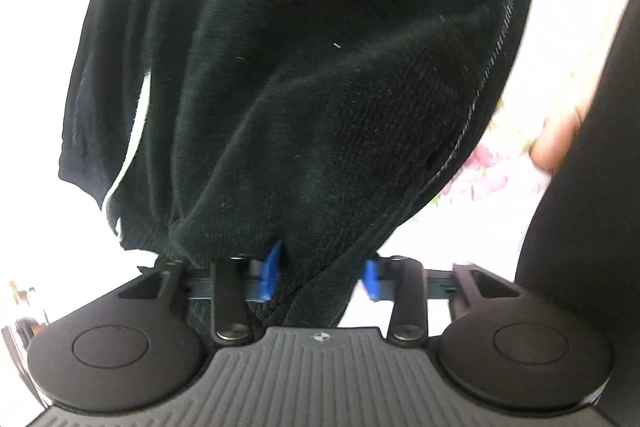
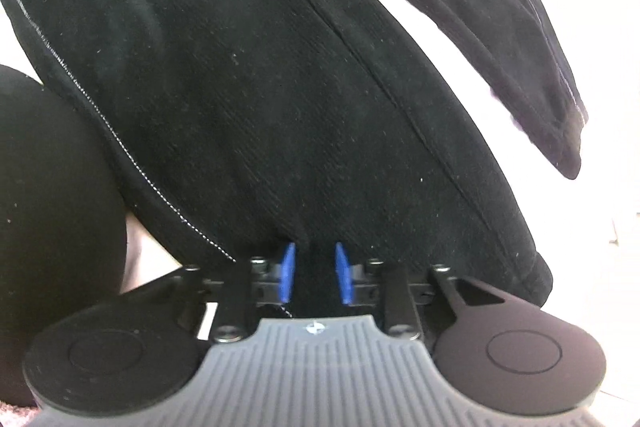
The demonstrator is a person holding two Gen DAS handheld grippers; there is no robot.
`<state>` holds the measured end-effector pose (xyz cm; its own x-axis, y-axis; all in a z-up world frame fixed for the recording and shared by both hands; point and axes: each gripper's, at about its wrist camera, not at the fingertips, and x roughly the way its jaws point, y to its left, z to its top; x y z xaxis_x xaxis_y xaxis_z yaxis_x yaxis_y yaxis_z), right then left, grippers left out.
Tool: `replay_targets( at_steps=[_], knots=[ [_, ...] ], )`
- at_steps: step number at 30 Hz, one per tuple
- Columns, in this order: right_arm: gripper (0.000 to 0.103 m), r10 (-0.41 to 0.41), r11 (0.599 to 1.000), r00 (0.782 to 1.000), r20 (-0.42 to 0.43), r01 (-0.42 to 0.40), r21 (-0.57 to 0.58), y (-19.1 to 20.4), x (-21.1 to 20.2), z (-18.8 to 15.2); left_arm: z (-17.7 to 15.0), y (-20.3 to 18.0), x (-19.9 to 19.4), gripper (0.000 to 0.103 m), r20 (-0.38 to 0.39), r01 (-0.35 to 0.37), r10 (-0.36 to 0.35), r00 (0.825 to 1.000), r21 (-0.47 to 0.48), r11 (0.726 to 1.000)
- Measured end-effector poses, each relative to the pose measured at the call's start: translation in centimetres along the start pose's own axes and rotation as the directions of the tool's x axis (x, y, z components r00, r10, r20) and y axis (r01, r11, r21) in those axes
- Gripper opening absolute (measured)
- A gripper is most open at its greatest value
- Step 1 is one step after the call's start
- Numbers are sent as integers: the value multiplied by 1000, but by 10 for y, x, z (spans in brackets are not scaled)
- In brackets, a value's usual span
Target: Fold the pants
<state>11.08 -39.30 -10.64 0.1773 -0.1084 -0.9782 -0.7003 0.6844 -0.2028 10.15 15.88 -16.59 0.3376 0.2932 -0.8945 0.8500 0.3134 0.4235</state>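
The black knit fabric pants (image 1: 304, 75) with grey contrast stitching hang bunched in front of both cameras. The left gripper (image 1: 322, 273) pinches a thick fold of them between its blue fingertips (image 1: 272, 267). The right gripper (image 2: 314, 273) likewise clamps the cloth between its narrowly spaced blue fingertips (image 2: 288, 271). A pale floral-printed surface (image 1: 492, 171) shows beyond the pants.

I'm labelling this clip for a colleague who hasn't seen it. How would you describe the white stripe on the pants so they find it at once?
Black pants fill the left wrist view, bunched between the left gripper fingers. Look to the garment's left edge: the white stripe runs down it as a thin line, the only solid white band, unlike the dotted stitched seam on the right.
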Motion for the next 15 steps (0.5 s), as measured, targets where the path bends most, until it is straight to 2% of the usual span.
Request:
replay_targets(
  at_steps=[2, 4, 8, 11, 13, 14, 15],
  knots=[
    [0, -23, 1000, 999, 36, 24, -7, 1, -11, 5, -2, 6, -10, 31, 16, -7, 7, 1000, -45, 999],
    [0, -89, 996, 992, 88, 88, 10, 3, -22, 2, -4, 14, -21, 28, 32, -14, 18, 999, -105, 994],
    [0, -151, 987, 977, 152, 139, 82, -19, -44, 6, 1, 34, -38, 26, 52, -12, 25, 998, -235, 972],
    [0, -65, 996, 994, 93, 60, 59, -26, -42, 12, 11, 49, -47, 25, 61, -20, 41, 997, -317, 948],
    [11, -35, 999, 998, 45, 37, -38, -14, -31, 10, 15, 51, -58, 25, 67, -27, 53, 996, -351, 936],
    [30, -36, 995, 999, 20, 37, -93, -7, -24, 8, 18, 53, -62, 25, 70, -32, 61, 996, -360, 932],
    [43, -40, 989, 999, 5, 40, -144, 0, -18, 6, 20, 55, -66, 24, 72, -40, 71, 995, -363, 931]
  ],
)
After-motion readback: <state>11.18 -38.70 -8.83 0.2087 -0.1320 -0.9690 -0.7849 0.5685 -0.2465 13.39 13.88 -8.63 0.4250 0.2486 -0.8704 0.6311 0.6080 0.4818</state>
